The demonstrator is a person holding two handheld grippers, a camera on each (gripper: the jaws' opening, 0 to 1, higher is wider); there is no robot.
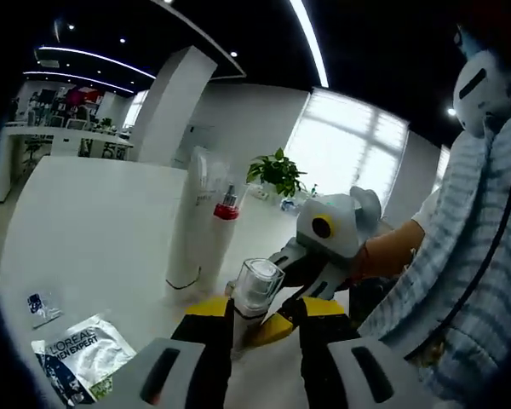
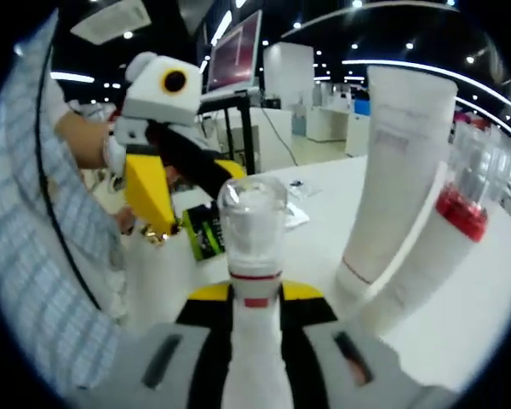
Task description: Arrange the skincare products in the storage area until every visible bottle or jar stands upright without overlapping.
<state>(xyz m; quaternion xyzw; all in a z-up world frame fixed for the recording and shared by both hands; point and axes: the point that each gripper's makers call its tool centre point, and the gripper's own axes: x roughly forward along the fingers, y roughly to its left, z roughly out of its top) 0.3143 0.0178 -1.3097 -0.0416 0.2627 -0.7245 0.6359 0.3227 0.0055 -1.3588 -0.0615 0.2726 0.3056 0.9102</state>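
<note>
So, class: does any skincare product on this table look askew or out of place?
Yes. The red-collared bottle leans tilted against the upright white tube instead of standing alone. The clear-capped bottle sits between the right hand-held gripper jaws.

We read "L'ORÉAL MEN EXPERT" on the silver sachet [image 1: 87, 351] lying on the desk [image 1: 94, 221]; print on other items is illegible to us.

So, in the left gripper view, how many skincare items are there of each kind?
Tall white plastic tube: 1
Bottles: 2, the white bottle with a red collar and the small white bottle with a clear cap
Foil sachets: 2, the large silver sachet and the small sachet
Total: 5
</note>
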